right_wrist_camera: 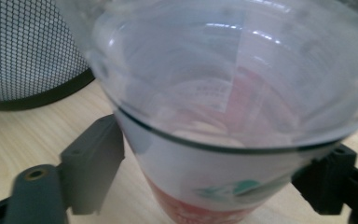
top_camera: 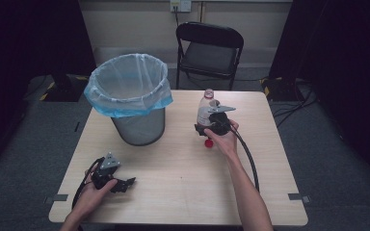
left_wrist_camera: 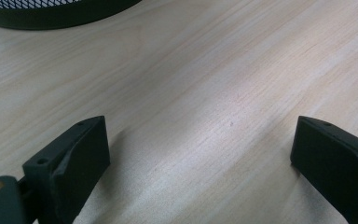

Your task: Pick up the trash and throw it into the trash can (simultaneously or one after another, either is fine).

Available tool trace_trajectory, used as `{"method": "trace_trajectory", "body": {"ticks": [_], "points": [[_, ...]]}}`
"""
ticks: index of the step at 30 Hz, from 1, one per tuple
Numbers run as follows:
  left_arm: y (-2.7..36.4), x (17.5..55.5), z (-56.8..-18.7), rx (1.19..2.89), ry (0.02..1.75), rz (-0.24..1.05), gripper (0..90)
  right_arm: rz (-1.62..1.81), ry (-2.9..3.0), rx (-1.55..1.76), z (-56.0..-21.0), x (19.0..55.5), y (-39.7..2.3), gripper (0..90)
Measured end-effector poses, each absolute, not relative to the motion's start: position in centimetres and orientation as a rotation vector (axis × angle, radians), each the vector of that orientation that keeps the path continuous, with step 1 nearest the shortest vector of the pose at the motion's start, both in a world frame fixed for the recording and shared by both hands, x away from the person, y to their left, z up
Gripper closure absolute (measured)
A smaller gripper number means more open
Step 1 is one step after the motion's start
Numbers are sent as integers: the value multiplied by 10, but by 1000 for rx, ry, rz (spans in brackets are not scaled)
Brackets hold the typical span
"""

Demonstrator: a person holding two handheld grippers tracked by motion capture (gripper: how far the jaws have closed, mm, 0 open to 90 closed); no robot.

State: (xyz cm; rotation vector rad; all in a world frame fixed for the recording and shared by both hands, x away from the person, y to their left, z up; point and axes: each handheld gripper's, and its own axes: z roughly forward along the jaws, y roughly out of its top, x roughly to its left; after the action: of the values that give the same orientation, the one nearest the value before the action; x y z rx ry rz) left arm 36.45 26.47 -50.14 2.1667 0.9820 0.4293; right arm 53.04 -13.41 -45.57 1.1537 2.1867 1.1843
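Note:
A clear plastic bottle (top_camera: pixel 205 107) with a red and white label stands upright on the wooden table (top_camera: pixel 173 168), right of the middle. My right gripper (top_camera: pixel 211 124) is at its lower part. In the right gripper view the bottle (right_wrist_camera: pixel 233 93) sits between the two jaws of the right gripper (right_wrist_camera: pixel 209 158), which press against its sides. A small red cap (top_camera: pixel 208 143) lies on the table just under that hand. My left gripper (top_camera: pixel 126 184) rests near the front left, and in its own view the left gripper (left_wrist_camera: pixel 200 140) stands open over bare wood.
A mesh waste bin (top_camera: pixel 137 122) lined with a clear bag with a blue edge stands at the table's back left; its base (left_wrist_camera: pixel 51 14) lies ahead of the left gripper. A black folding chair (top_camera: pixel 209 50) is behind the table.

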Motion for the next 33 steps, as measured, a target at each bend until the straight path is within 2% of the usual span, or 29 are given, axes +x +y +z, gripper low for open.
{"method": "trace_trajectory", "body": {"ticks": [1,2,5,18,33], "points": [[265,365,-501,2168,980,426,39,1185,2184,1153,-456,531,-133,217],[265,365,-501,2169,980,425,39,1183,2178,1151,-456,532,-133,275],[265,365,-501,2169,980,425,39,1184,2165,1166,-455,534,-133,288],[265,365,-501,2169,981,426,39,1228,2159,1190,-444,528,-139,295],[264,364,-502,2157,986,422,39,1309,2149,1201,-415,511,-147,295]]}}
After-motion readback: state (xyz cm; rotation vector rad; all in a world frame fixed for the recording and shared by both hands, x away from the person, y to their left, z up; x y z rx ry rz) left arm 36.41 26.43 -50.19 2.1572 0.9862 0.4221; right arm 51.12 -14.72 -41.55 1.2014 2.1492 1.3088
